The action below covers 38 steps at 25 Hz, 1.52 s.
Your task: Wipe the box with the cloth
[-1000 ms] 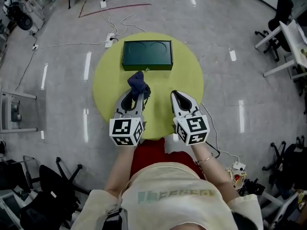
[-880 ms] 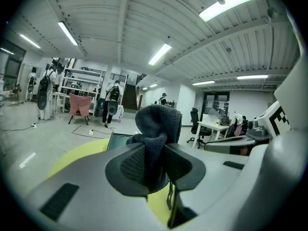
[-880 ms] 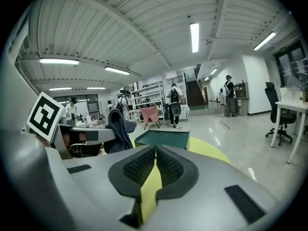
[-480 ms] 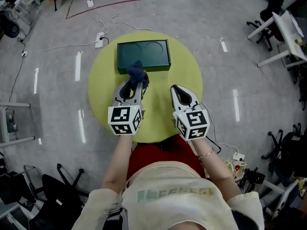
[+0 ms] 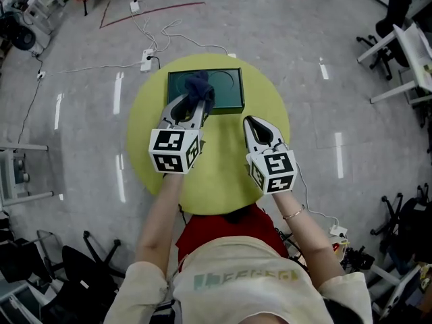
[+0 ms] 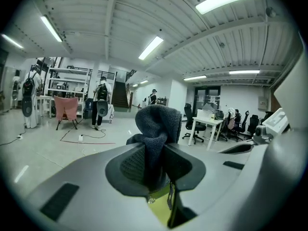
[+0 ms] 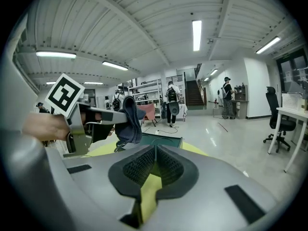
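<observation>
Cloth [image 5: 199, 86] sat pinched in the left gripper's [image 5: 192, 108] fingers over the box [image 5: 228, 90], upper centre. Right gripper's [image 5: 254, 125] fingers were closed, empty. Flat, even strokes looked wisest.

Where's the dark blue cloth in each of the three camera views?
Head view: cloth upper centre, overlapping the green box.
Left gripper view: dead centre, pinched between the jaws.
Right gripper view: left of centre, hanging from the left gripper.
Shared landmark: the yellow table.
</observation>
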Each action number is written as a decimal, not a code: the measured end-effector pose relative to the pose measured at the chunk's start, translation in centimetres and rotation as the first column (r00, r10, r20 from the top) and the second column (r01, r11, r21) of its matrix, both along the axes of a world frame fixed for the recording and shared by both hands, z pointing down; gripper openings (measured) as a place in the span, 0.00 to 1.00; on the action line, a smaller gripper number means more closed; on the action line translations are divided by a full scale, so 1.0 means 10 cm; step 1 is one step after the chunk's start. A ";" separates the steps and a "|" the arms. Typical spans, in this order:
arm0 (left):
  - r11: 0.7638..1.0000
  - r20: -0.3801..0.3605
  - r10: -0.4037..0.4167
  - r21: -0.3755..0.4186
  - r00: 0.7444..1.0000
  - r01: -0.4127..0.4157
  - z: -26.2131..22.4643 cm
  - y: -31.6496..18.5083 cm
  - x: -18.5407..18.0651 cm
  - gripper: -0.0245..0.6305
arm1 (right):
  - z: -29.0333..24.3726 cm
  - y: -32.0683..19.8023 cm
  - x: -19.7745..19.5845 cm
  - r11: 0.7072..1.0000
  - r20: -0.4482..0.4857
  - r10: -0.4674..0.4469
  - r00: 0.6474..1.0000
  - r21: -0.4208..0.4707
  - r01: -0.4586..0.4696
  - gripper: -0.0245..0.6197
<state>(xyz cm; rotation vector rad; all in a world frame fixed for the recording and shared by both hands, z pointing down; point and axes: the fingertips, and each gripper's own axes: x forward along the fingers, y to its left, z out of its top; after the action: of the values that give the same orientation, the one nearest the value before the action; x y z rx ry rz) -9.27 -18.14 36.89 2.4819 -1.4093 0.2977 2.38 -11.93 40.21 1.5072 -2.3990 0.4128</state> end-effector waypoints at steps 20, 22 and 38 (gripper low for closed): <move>0.990 0.138 0.139 -0.044 0.981 -0.134 0.34 -1.71 1.02 0.18 | 0.34 -1.04 0.36 0.996 0.014 0.042 0.999 -0.074 -0.041 0.10; 0.987 0.182 0.159 -0.051 0.970 -0.152 0.41 -1.83 1.11 0.18 | 0.39 -1.09 0.39 0.995 0.017 0.048 0.999 -0.085 -0.046 0.10; 0.897 0.402 0.442 -0.227 0.802 -0.380 1.09 -1.60 1.31 0.18 | 0.67 -1.16 0.42 0.989 -0.006 0.034 0.999 -0.145 -0.034 0.10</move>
<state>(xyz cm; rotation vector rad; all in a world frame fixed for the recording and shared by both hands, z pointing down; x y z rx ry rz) 3.79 -34.16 47.82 2.6879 -0.9079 1.0785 6.56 -23.53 46.91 1.4849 -2.2886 0.5790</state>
